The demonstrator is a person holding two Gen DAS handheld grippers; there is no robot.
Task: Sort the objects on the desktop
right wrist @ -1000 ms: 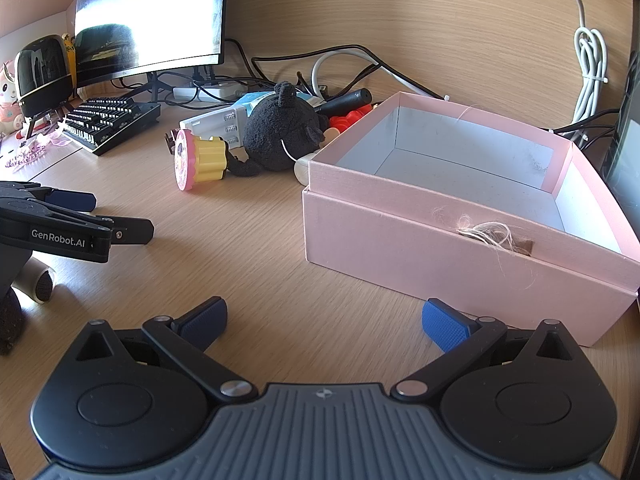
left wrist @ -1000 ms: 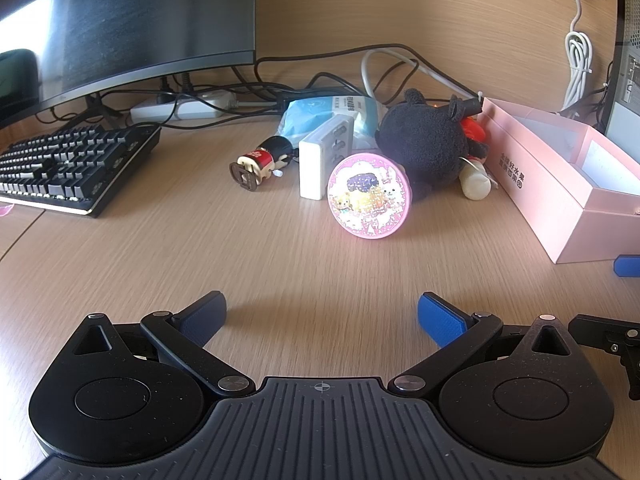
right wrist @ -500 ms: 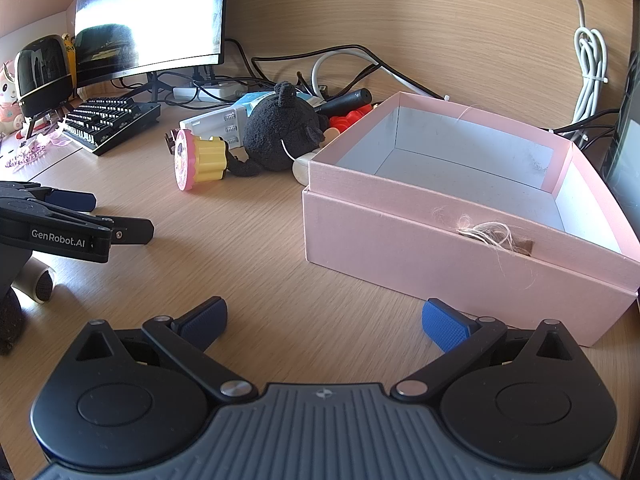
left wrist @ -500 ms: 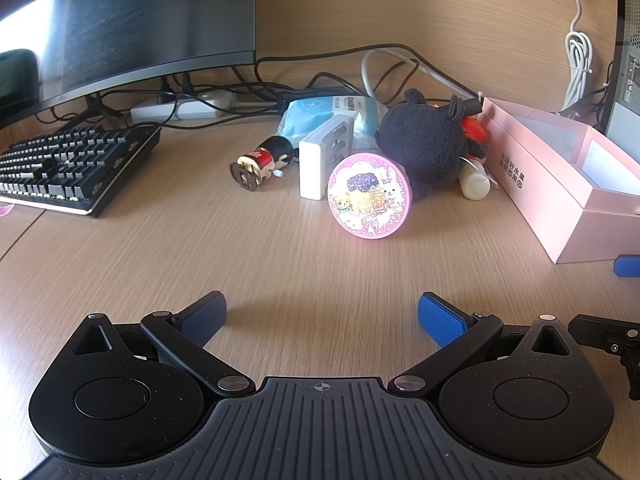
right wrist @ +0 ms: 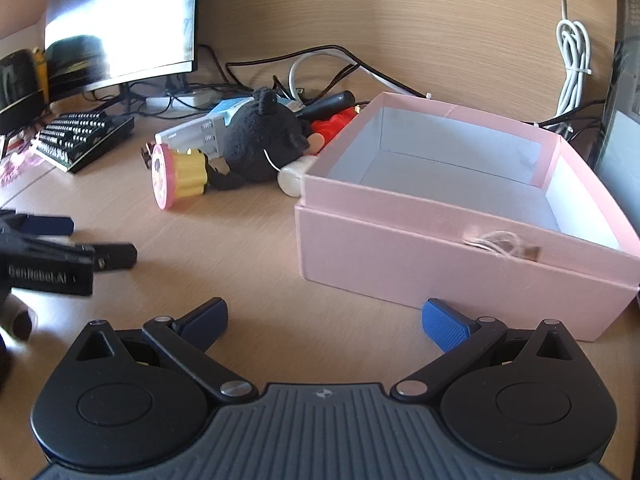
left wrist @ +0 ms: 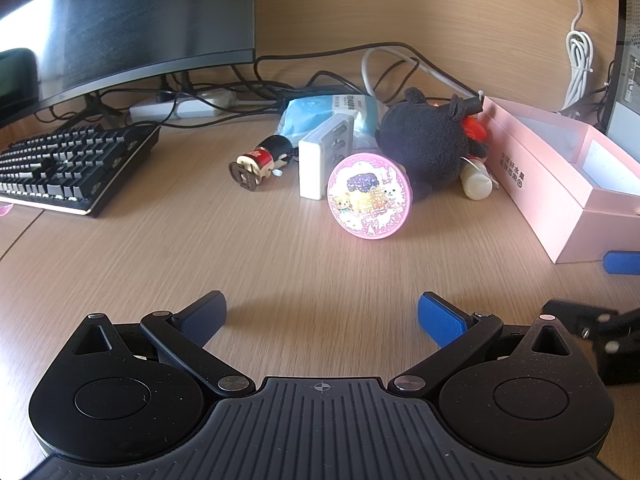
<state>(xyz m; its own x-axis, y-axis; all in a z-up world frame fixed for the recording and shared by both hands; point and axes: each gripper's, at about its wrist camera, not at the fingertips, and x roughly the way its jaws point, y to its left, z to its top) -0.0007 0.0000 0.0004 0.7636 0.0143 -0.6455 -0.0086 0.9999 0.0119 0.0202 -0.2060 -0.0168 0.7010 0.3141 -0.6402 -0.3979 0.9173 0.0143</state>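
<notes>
Mid-desk, the round pink toy tin [left wrist: 369,197] lies well ahead of the left gripper [left wrist: 322,318], fingers spread, empty; right gripper [right wrist: 325,322] likewise spread beside the pink box [right wrist: 440,264].

Each handheld tool looks alike. The left gripper [left wrist: 322,316] has a dark grey ribbed body with a small crosshair mark at its front edge, flanked by two matte black teardrop housings, each with a raised round disc and a triangular cut-out near its tip. Black link arms run from silver pivot screws beside the ribbed body out to the fingers [left wrist: 440,320], which carry blue textured pads. Smaller silver screws sit at the link ends and housing tips. The right gripper [right wrist: 325,320] shows the same build, its blue fingers [right wrist: 444,325] finely cross-hatched. In the right wrist view the left tool's black side bears white lettering, blurred here.
</notes>
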